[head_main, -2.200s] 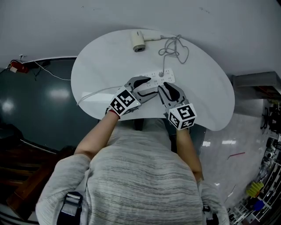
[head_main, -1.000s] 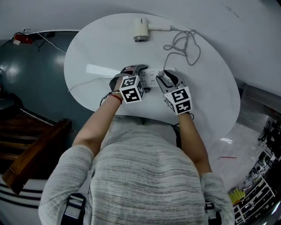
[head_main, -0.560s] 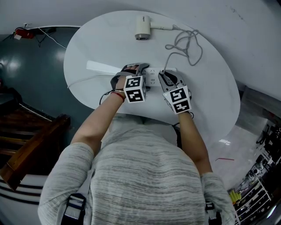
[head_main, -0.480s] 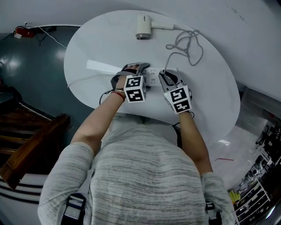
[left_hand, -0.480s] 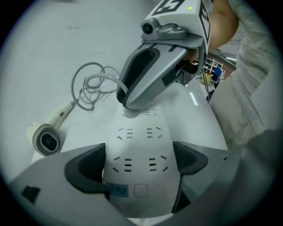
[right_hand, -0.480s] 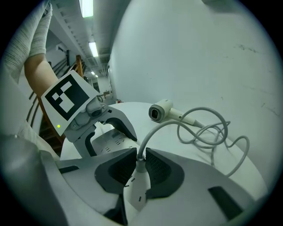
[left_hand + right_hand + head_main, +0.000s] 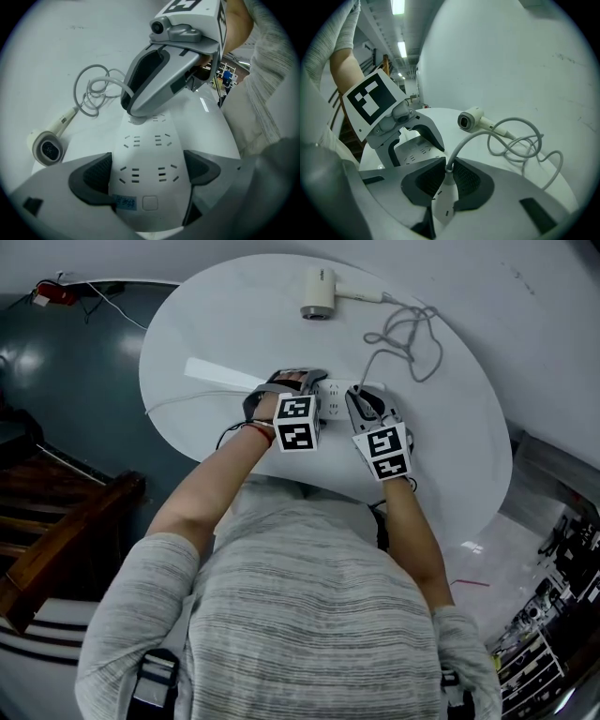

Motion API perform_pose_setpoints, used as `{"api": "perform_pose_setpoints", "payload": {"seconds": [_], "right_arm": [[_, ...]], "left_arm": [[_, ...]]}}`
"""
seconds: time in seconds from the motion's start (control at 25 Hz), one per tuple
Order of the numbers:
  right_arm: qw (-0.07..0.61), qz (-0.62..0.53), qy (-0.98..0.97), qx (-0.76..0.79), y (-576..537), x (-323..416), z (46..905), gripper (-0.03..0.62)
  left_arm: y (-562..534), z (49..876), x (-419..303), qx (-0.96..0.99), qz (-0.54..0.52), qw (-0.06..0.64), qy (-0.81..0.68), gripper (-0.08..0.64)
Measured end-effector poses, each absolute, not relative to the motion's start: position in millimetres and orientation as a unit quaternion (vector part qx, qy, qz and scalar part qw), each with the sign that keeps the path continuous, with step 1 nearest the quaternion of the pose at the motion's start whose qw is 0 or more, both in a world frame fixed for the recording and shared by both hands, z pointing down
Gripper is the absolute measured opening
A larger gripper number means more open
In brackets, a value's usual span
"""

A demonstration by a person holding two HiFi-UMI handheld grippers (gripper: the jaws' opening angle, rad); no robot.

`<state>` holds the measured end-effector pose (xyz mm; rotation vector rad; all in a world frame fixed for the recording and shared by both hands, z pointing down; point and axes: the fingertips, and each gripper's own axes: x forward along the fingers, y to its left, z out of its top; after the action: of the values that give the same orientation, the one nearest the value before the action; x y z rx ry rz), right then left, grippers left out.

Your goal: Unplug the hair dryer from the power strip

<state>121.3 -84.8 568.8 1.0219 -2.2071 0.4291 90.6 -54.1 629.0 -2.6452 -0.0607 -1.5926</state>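
A white power strip (image 7: 333, 390) lies mid-table on the round white table (image 7: 206, 343). My left gripper (image 7: 300, 381) straddles its near end, and in the left gripper view both pads (image 7: 91, 176) press the sides of the strip (image 7: 147, 164). My right gripper (image 7: 446, 180) has just been closing, and its pads now squeeze the white plug (image 7: 445, 185) seated in the strip's far end. The grey cord (image 7: 520, 140) loops away to the white hair dryer (image 7: 471, 117), which lies at the table's far edge (image 7: 319, 292).
The strip's own thin white lead (image 7: 187, 401) runs left across the table. A red object with wires (image 7: 47, 292) sits on the dark floor at far left. Dark wooden steps (image 7: 56, 521) stand left of the person, and cluttered shelves (image 7: 553, 634) stand at lower right.
Both grippers have come forward from the near table edge onto the power strip. The left one settled over its end, and the right one closed in around the plug.
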Motion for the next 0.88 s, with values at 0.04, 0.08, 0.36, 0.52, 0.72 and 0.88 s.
{"api": "perform_pose_setpoints", "payload": {"seconds": [0.04,0.08,0.36,0.52,0.72,0.88], "right_arm": [[0.327,0.160,-0.844,0.395,-84.8,121.0,568.4,0.064],[0.323,0.158,-0.843,0.400,-84.6,120.8,567.9,0.063],[0.322,0.158,-0.838,0.410,-85.0,122.0,567.5,0.060],[0.327,0.162,-0.835,0.412,-85.3,122.3,565.9,0.058],[0.336,0.160,-0.833,0.409,-85.1,120.6,563.3,0.057],[0.344,0.158,-0.829,0.412,-84.8,121.2,562.5,0.055]], "left_arm": [[-54.5,628.2,90.8,-0.856,-0.516,0.025,-0.018,0.468],[-54.8,627.6,90.7,-0.855,-0.518,0.023,-0.017,0.468],[-54.9,628.9,90.7,-0.847,-0.531,0.012,-0.020,0.468],[-55.3,629.4,90.9,-0.845,-0.534,0.010,-0.020,0.468],[-55.5,630.0,90.0,-0.842,-0.540,0.004,-0.019,0.468],[-55.6,633.4,89.3,-0.826,-0.563,-0.013,-0.021,0.474]]}}
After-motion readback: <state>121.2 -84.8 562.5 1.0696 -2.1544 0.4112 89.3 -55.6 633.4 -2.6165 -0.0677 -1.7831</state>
